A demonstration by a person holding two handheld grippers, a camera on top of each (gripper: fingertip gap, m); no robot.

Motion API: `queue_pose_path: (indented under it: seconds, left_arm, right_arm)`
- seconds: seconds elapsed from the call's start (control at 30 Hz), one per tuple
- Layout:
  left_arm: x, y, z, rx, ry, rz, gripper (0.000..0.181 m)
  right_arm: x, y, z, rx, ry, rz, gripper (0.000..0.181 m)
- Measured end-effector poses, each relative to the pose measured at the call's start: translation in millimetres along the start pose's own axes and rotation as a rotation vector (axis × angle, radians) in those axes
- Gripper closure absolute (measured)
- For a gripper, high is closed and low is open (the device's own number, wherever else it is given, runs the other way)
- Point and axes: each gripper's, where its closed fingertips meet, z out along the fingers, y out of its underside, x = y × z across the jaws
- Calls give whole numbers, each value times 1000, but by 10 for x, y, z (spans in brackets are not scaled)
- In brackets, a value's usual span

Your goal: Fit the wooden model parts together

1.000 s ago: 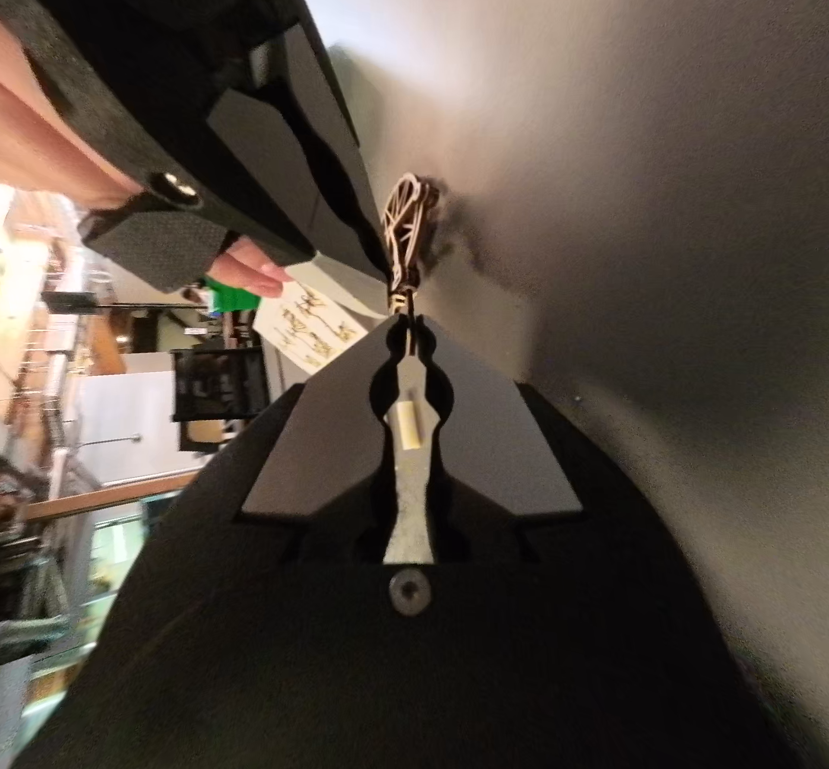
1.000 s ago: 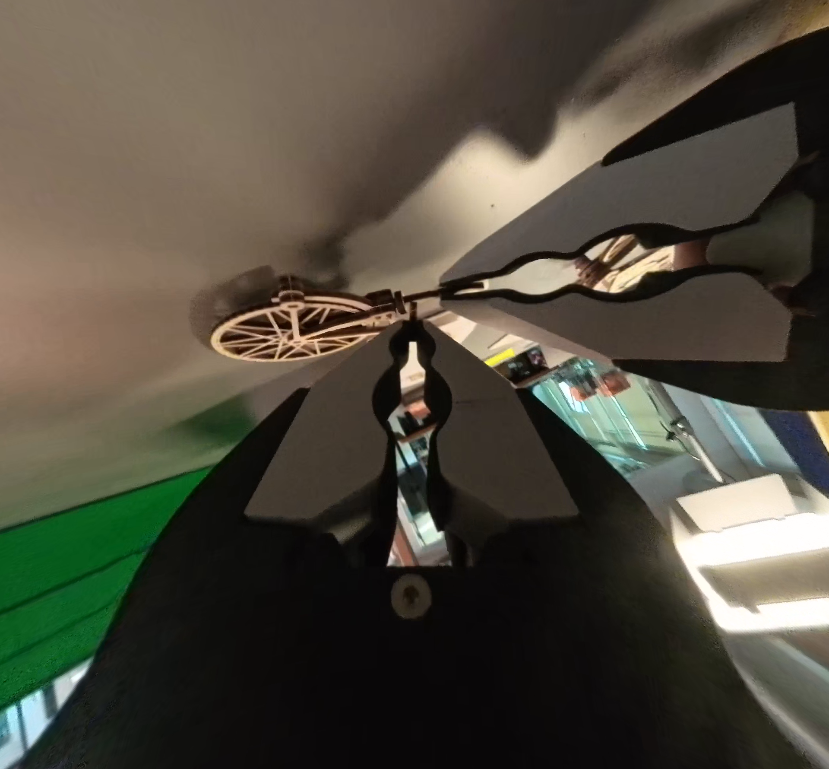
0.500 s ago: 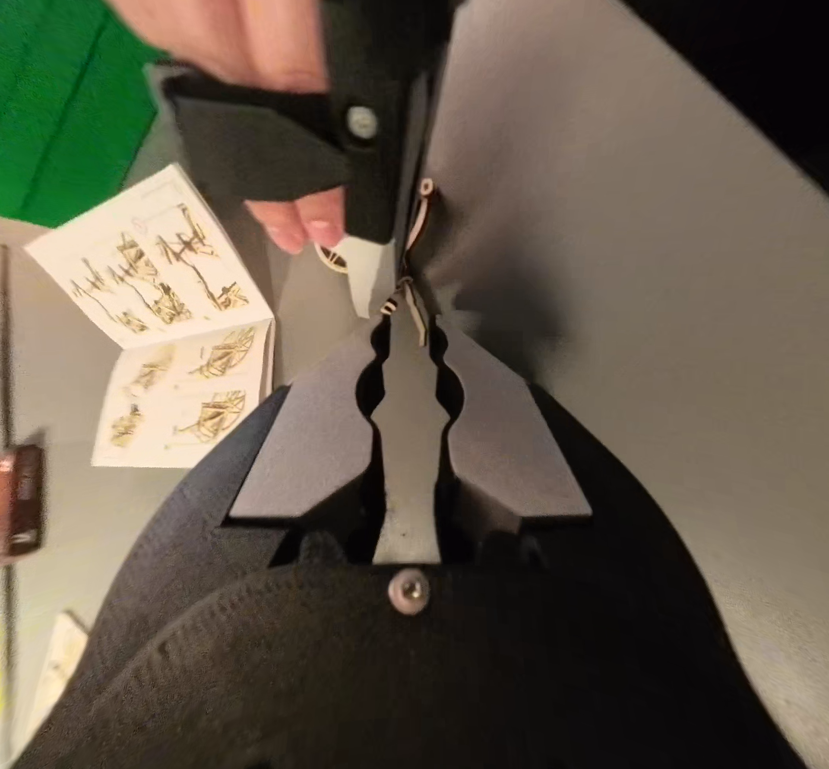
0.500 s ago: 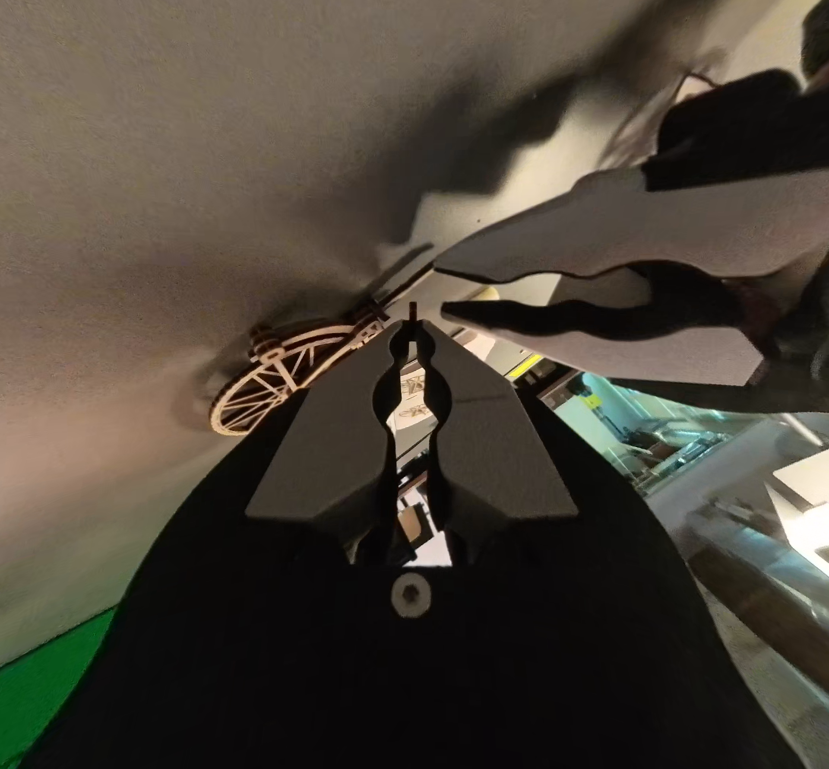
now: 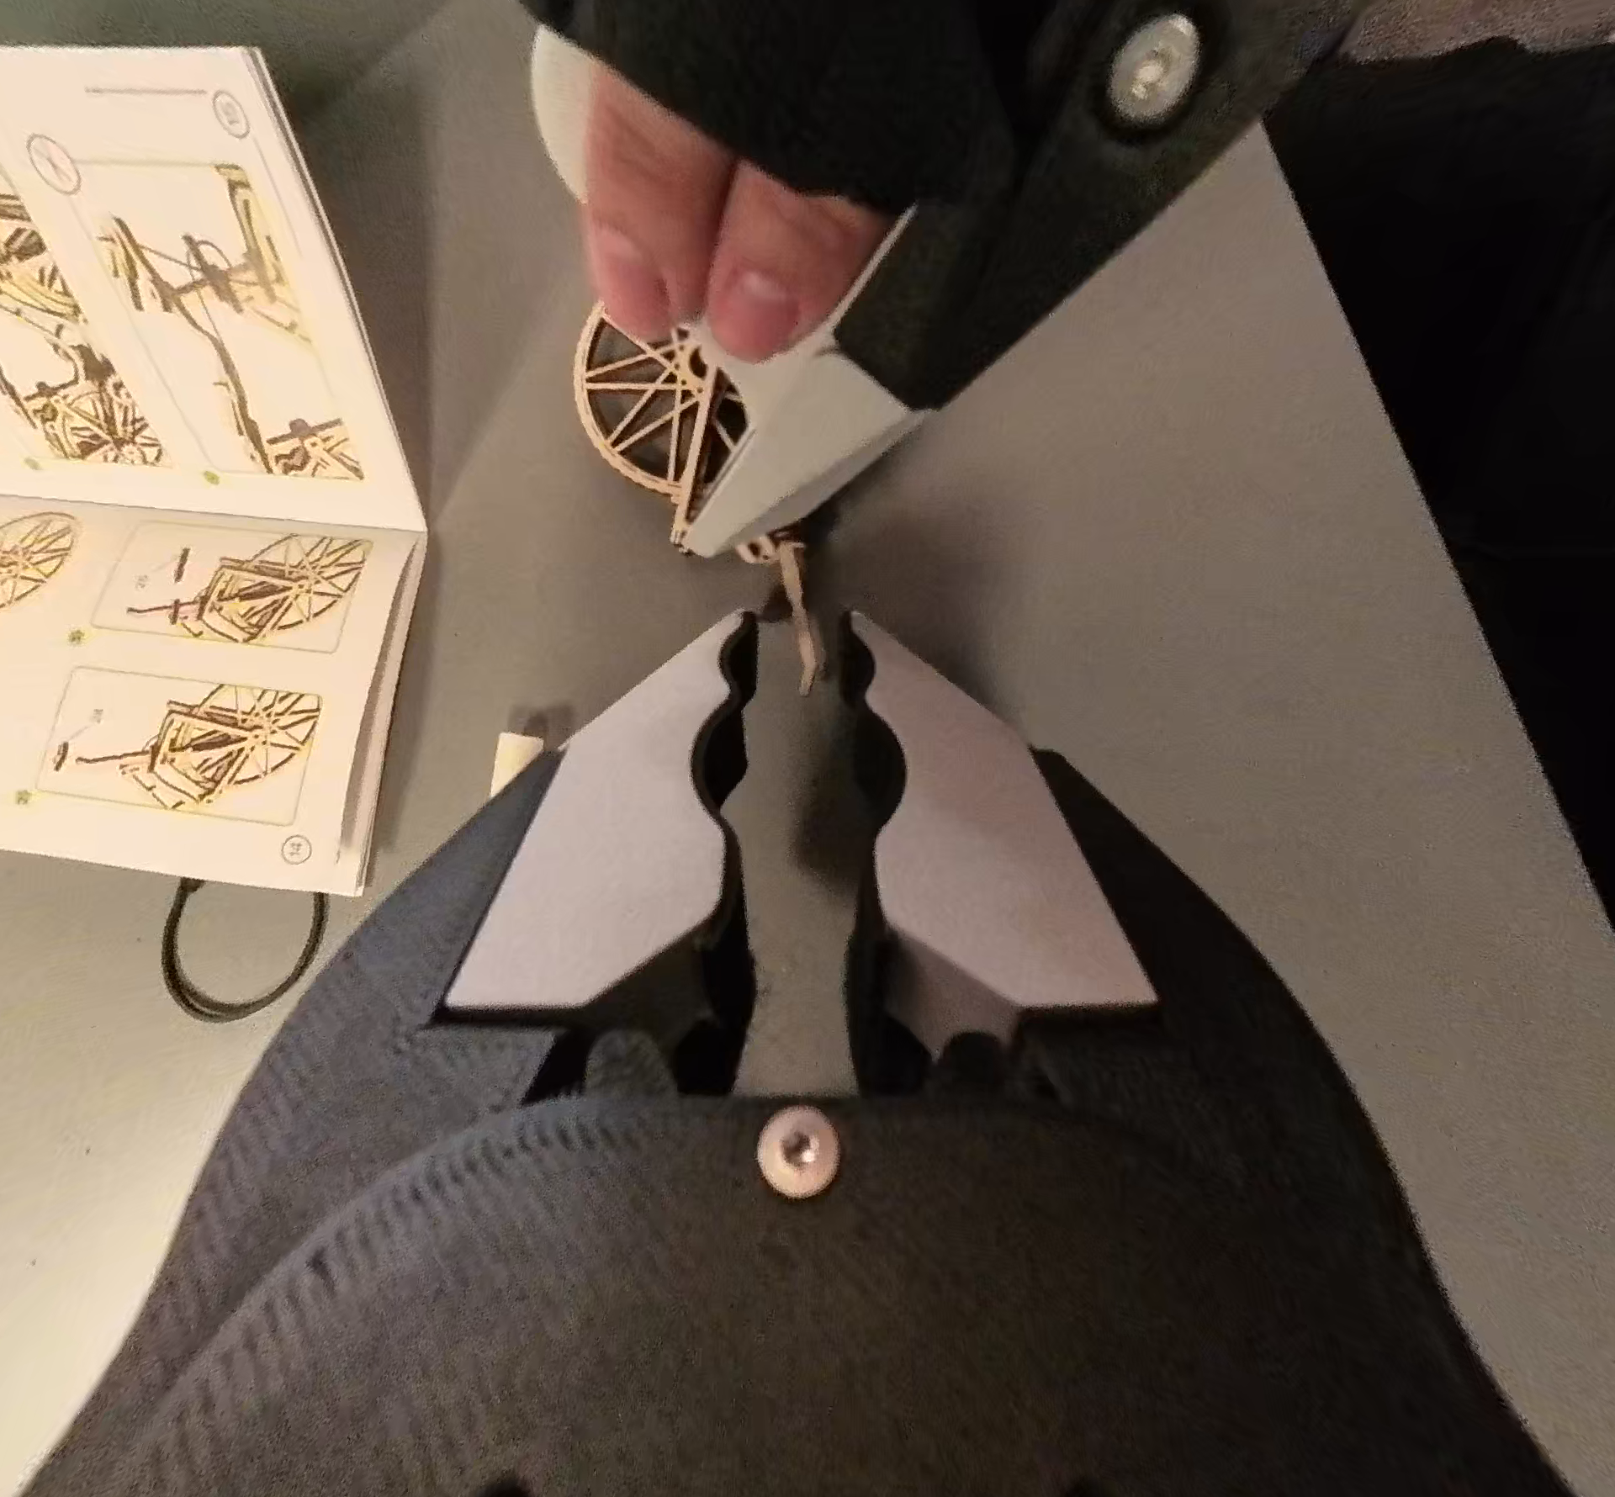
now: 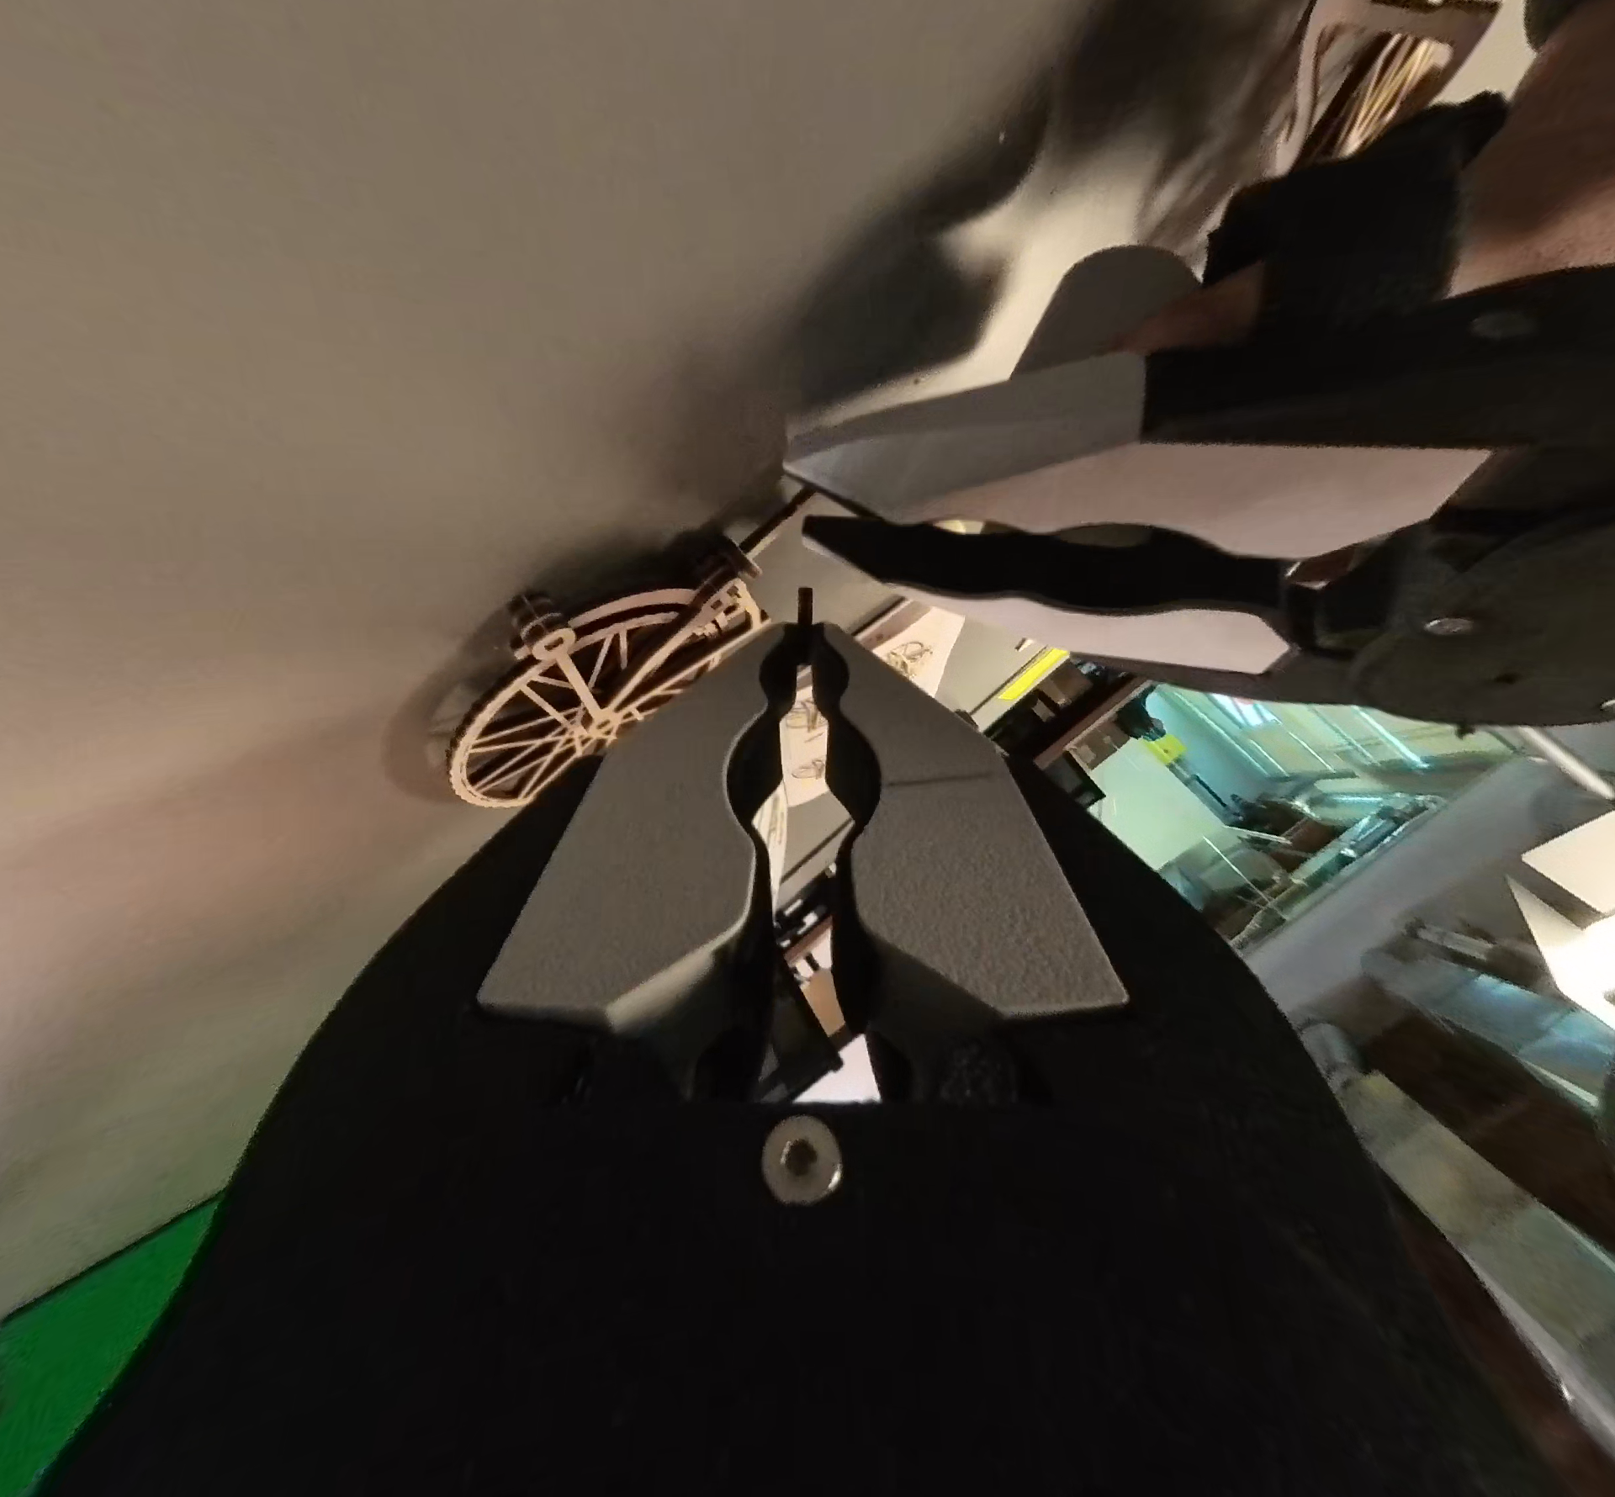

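Note:
A wooden wheel model [image 5: 647,398] with spokes lies on the grey table [image 5: 1136,581]; it also shows in the right wrist view [image 6: 568,695]. My right gripper [image 6: 804,635] is shut on a thin wooden part [image 6: 803,607] at the model's edge; in the left wrist view it [image 5: 699,548] reaches in from the upper right. A thin wooden strip [image 5: 800,625] hangs from the model toward my left gripper [image 5: 800,623]. That gripper is open, with the strip in the gap between the fingers and apparently untouched. The open left gripper [image 6: 800,504] also shows in the right wrist view.
An open instruction booklet [image 5: 192,441] lies at the left. A black loop [image 5: 236,966] lies below it and a small pale piece [image 5: 516,756] beside my left finger. A person's fingers [image 5: 699,258] wrap the right gripper's handle. Green surface borders the table [image 6: 79,1315]. Left and right tips are no more than a few centimetres apart. Both grippers' tips are roughly 6 cm from the small pale piece [image 5: 516,756].
My left gripper was shut on the model's thin end and has opened and let go. Its view has swung to look down on the table. The right gripper stays shut.

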Motion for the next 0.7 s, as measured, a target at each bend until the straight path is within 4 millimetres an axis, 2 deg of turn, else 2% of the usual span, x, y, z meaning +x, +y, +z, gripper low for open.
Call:
queue_pose_path:
  seconds: [0.13,0.47,0.7]
  left_arm:
    - [52,-24,34,-7,23,1,177]
    - [60,-1,8,11,-43,223,179]
    - [8,-13,-17,55,-99,405,179]
  right_arm:
    - [-29,-23,30,8,-6,-29,181]
    - [-63,-97,19,147,-138,-54,181]
    - [-32,-147,-53,328,-352,112,181]
